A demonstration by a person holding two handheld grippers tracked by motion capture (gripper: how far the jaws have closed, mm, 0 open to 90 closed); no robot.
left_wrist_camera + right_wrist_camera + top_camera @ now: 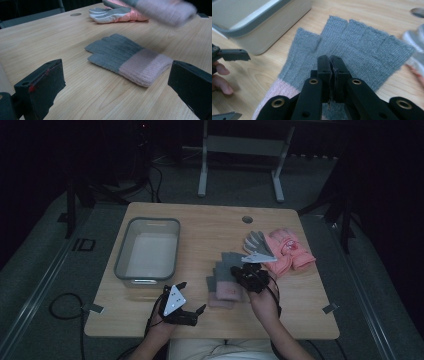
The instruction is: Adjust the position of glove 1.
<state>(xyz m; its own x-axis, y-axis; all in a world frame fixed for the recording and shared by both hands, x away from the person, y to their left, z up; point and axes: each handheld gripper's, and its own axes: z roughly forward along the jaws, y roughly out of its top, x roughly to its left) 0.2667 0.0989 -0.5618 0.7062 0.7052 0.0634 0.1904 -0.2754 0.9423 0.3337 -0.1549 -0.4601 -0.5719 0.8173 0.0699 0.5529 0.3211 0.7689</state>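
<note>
Right gripper (pixel 330 62) clamped on grey glove (pixel 352 47), wrist angled forward, left gripper (pixel 184 300) spread wide, low over table (pixel 210 227)

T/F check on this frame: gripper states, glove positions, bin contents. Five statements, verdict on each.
1. The right gripper is shut on a grey glove with a pink cuff. True.
2. The left gripper is shut. False: its fingers stand wide apart, with nothing between them.
3. A second grey and pink glove lies flat on the table ahead of the left gripper. True.
4. The grey bin holds a glove. False: the high view shows no glove in it.
5. The pink gloves lie beside the bin at the table's left side. False: they lie on the right side, with a grey and white glove next to them.
</note>
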